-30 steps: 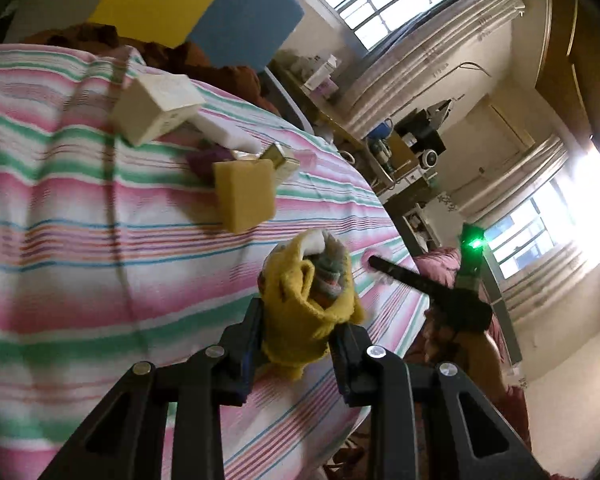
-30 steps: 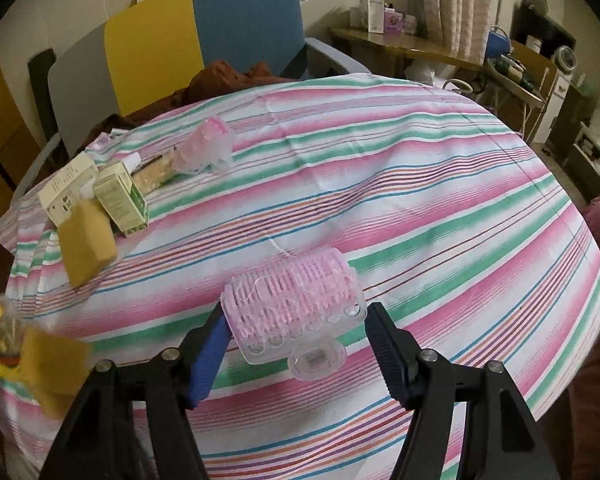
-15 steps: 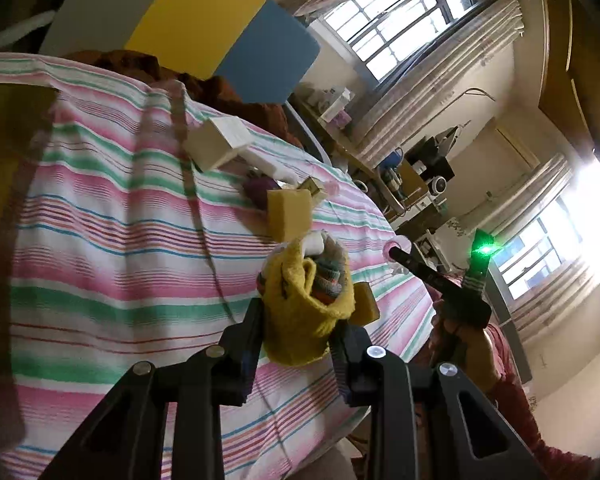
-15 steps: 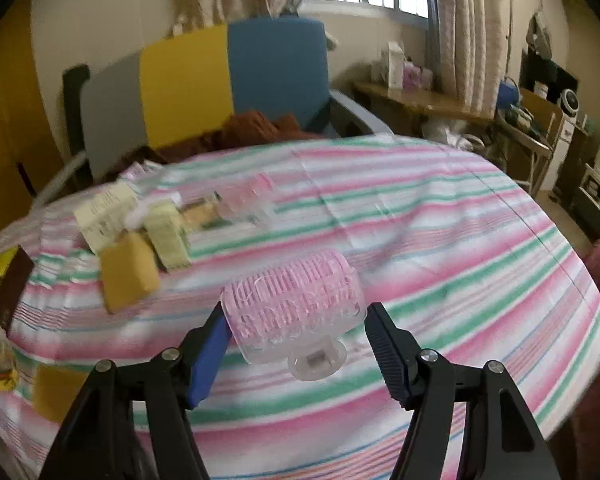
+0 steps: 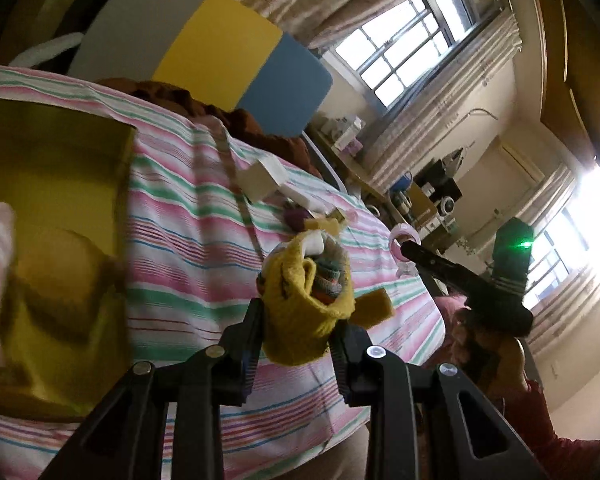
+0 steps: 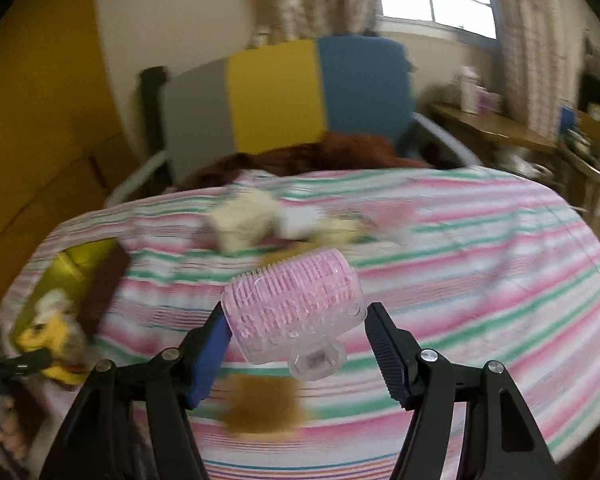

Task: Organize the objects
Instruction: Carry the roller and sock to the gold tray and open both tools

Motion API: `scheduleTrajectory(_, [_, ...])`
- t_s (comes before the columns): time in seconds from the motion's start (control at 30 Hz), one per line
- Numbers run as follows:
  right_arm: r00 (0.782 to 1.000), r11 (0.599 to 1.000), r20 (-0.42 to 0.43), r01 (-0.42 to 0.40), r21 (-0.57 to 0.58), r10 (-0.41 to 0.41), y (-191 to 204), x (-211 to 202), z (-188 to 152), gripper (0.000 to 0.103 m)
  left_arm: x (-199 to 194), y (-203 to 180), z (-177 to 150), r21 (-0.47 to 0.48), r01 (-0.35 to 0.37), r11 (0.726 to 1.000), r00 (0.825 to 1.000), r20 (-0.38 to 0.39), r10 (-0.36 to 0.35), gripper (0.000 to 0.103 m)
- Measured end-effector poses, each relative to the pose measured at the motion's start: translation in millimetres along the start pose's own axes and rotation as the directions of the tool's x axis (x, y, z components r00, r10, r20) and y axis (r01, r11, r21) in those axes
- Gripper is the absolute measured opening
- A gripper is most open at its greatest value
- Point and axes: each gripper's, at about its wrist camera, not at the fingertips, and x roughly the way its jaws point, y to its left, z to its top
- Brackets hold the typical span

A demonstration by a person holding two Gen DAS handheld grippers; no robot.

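My left gripper (image 5: 296,332) pinches the yellow sock bundle (image 5: 306,304) between both fingers, lower centre. My right gripper (image 6: 298,340) clamps the pink hair roller (image 6: 296,300), centre frame.

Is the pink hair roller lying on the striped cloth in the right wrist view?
No, the roller is held between the fingers of the right hand-held gripper, above the cloth.

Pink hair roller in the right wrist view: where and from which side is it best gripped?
Grip the pink hair roller across its two flat ends, coming from the side of the barrel, as the right gripper does. The bristled barrel is round and springy; the ends give the pads flat faces.
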Motion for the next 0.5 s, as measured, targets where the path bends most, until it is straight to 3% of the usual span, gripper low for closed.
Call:
scheduleTrajectory(0.1, [0.995,0.995,-0.012,-0.095,-0.041,0.094,50,4,-2,0.068,-24,15,2,-0.012,-0.015,1.0,0.999,0.038,0.016,0.031])
scheduleTrajectory(0.27, [0.967,0.965,-0.081,-0.25,-0.081,0.243,128,18,-14,0.068,-67,51,11,-0.057,-0.083,0.995,0.989,0.116,0.089,0.031])
scheduleTrajectory(0.5, [0.921,0.919,-0.17,-0.372,-0.129,0.349,214,33,-34,0.068,-110,103,21,-0.138,-0.18,0.974,0.962,0.182,0.204,0.031])
